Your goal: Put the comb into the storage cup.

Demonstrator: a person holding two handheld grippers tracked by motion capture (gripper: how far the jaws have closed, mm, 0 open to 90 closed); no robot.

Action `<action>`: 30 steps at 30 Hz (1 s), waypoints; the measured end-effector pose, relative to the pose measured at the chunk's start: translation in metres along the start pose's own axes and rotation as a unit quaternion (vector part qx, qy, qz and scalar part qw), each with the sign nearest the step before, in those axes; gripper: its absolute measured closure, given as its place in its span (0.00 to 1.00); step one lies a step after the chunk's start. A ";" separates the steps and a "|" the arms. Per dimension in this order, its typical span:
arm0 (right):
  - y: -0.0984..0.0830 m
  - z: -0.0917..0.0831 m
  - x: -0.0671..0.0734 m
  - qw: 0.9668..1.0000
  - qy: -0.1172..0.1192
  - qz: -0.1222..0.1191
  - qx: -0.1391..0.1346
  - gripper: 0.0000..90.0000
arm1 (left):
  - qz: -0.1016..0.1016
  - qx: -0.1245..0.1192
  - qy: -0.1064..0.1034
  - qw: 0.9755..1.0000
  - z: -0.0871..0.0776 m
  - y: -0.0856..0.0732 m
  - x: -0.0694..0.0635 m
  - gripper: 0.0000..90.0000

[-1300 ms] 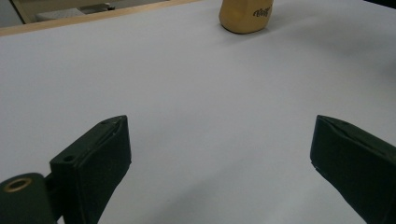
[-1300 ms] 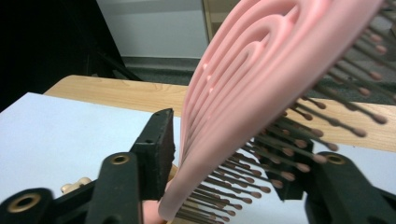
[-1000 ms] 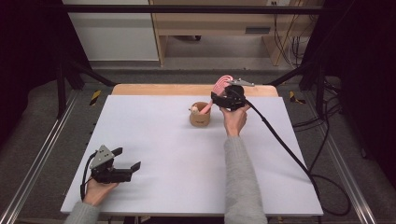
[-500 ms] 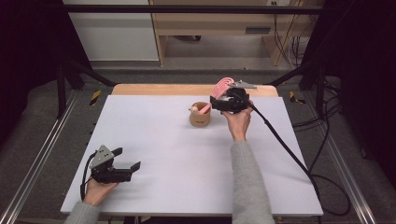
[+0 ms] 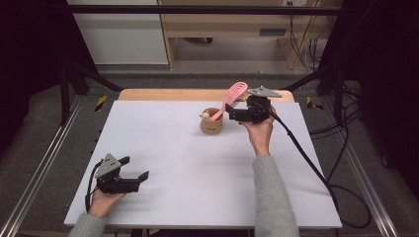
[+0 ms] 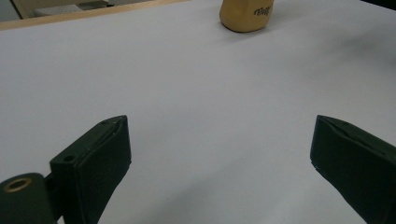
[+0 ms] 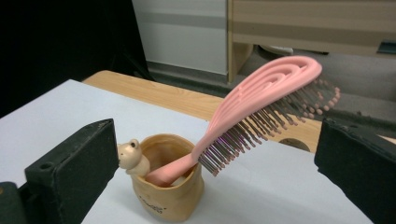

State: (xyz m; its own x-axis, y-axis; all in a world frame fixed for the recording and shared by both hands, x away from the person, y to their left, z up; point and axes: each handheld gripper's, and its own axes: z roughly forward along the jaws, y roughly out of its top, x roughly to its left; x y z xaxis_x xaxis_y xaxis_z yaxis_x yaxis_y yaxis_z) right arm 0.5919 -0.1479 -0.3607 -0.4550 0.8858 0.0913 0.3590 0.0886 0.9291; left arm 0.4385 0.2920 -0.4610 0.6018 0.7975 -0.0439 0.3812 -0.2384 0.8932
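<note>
The right tool [image 5: 229, 112] had just spread its jaws and drawn back from the pink plastic hairbrush [image 7: 261, 114], leaving it propped handle-down in the small tan cup with a frog figure [image 7: 168, 186] on the white counter [image 5: 188, 163]. Placement looked complete. The left tool [image 5: 136, 168] rested released, well apart.

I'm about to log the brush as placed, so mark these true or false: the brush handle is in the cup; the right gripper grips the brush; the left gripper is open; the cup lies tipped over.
1. The pink hairbrush stands handle-down in the tan cup: true.
2. The right gripper grips the brush: false. Its jaws have just been opening and stand wide, clear of the brush.
3. The left gripper is open with nothing between its jaws: true.
4. The cup lies tipped over: false. It stands upright on the white table, the brush leaning out of it.
</note>
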 end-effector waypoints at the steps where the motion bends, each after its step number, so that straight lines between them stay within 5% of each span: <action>1: 0.001 -0.003 0.000 1.000 0.004 -0.003 -0.005 0.00 | 0.000 0.000 0.000 1.000 0.000 0.000 0.000 0.06; 11: -0.004 -0.029 0.002 0.999 0.047 -0.020 -0.010 0.00 | -0.001 -0.001 -0.001 1.000 0.000 0.000 0.000 0.06; 30: -0.045 -0.071 0.011 0.994 0.098 -0.045 -0.029 0.00 | 0.003 0.002 -0.001 1.000 0.001 0.000 -0.001 0.06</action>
State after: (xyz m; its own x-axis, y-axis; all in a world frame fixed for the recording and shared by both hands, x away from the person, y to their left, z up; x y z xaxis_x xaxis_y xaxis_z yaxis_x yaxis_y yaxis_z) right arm 0.5126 -0.1748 -0.3760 -0.6359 0.7687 0.0696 0.2642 0.1320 0.9554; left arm 0.4386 0.2906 -0.4618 0.6060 0.7945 -0.0398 0.3799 -0.2451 0.8920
